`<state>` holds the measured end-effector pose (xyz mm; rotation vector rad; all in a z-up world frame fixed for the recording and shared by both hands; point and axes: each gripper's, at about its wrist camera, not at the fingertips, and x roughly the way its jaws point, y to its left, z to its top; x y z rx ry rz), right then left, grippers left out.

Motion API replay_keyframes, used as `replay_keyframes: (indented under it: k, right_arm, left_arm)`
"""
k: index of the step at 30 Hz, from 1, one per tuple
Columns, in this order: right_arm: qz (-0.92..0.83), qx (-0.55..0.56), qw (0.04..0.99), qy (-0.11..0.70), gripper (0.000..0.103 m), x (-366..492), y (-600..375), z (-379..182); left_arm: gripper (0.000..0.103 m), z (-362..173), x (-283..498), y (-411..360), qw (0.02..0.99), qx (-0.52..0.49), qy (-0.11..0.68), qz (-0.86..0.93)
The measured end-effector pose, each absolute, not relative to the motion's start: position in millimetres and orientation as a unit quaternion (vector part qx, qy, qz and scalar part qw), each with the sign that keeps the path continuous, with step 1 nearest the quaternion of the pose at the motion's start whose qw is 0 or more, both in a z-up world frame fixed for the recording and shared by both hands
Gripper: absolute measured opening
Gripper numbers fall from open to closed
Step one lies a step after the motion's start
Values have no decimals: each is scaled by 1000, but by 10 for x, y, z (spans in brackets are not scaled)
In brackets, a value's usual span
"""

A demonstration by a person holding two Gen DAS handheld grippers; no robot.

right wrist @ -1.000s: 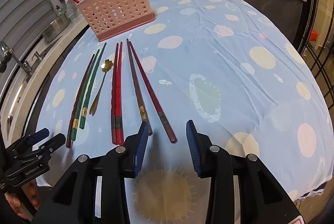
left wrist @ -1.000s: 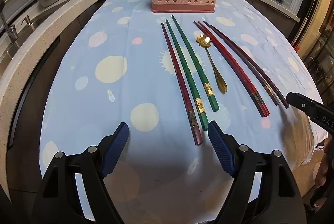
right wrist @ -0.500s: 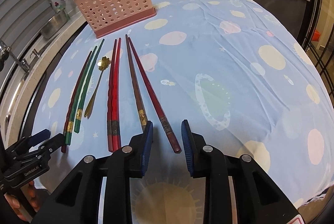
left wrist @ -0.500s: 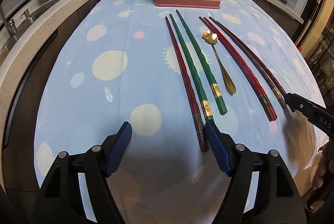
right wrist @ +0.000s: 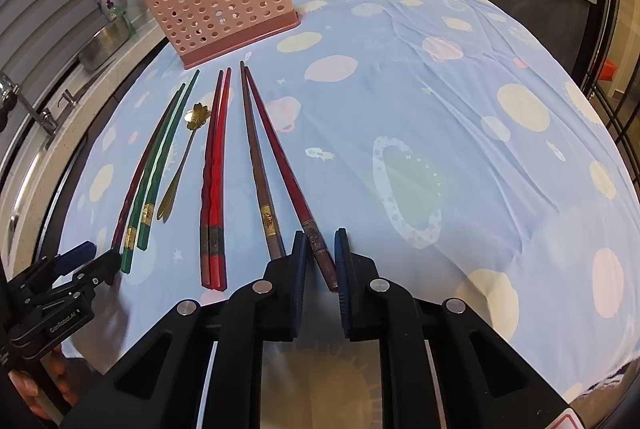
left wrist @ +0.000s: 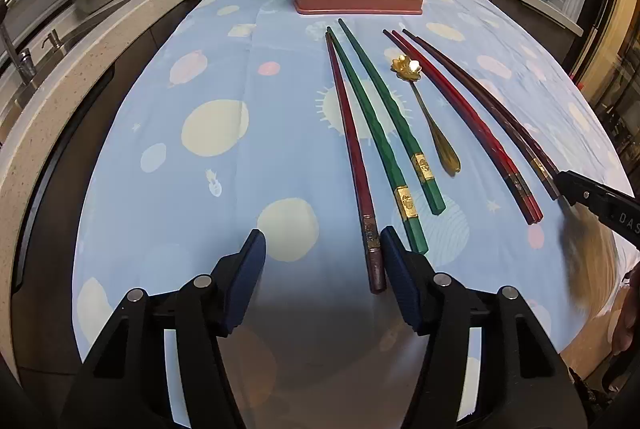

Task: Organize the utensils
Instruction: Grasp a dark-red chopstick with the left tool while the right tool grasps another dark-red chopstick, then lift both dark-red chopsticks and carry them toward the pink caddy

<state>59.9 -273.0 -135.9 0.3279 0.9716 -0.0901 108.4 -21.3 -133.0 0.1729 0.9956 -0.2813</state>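
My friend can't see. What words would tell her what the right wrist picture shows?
The right hand-held gripper has its blue pads nearly closed around the end of a dark red chopstick on a blue spotted tablecloth. More chopsticks and a gold spoon lie leftward, before a pink holder.

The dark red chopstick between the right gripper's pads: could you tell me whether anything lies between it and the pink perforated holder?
Nothing visible blocks it. The dark red chopstick sits rightmost in the row, with only bare blue patterned tablecloth on its right. The brown chopstick lies close on its left, tips nearly meeting. The pink perforated plastic holder stands beyond the tips.
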Motion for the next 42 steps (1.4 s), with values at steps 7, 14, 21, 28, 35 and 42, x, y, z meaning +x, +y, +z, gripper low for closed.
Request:
replay_keyframes:
  k: [7,14,21,28,35,42]
  right_arm:
    - [-40,158,870,465,12,528,-2739,-1367]
    - [-39,141,873,466,10,411,-2706,-1365]
    - [-38,139,872,468,8,255,-2707,-1360]
    - [-40,151,872,464,7,43,-2759,-1276]
    - [-41,160,887,431,7,-180,-2801,-912]
    - [-31,168,913,372,7,-247,-2835,-358]
  left_arm:
    - [41,-1312,1065,-116,868,76,474,-131]
    - [22,-1298,1014,15,868,68,475,-130]
    - [9,-1286,960,132,866,60,479,-130]
    - [7,-1238,828,248,859,43,493,-131]
    - [7,-996,697,382,867,20,482,-129]
    - [7,-482,668,463,890,-3,436,-135]
